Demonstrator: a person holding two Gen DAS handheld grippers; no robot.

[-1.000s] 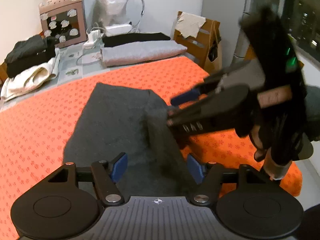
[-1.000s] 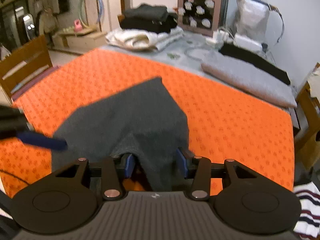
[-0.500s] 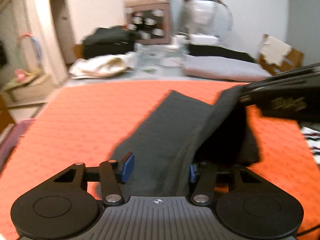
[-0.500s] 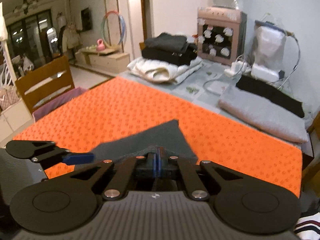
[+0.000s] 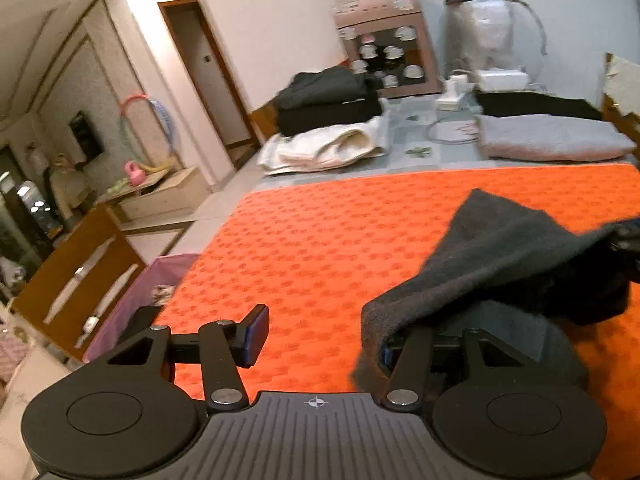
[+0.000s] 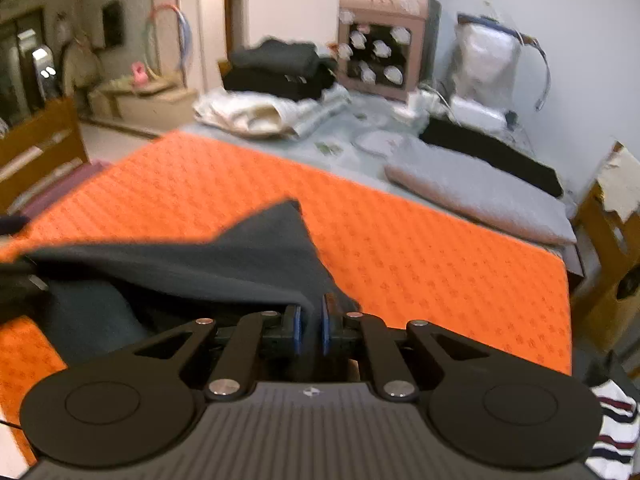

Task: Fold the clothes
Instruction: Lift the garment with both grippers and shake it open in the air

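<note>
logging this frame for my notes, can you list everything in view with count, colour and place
cloth: one, dark grey, partly lifted off the near mat
mat: one, orange, covering the near bed
folded clothes: one stack, black and dark grey, far left on a cream bundle
folded grey garment: one, far right
box: one, pink, by the back wall
hoop: one, multicoloured, against the left wall
left gripper: open, cloth draped over one finger
right gripper: pinching the cloth's edge, jaws opening slightly

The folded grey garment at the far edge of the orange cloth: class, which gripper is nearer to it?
Right. The right gripper, pinching the dark grey cloth, faces the folded grey garment across bare orange cloth. The left gripper sits further left, further from it.
</note>
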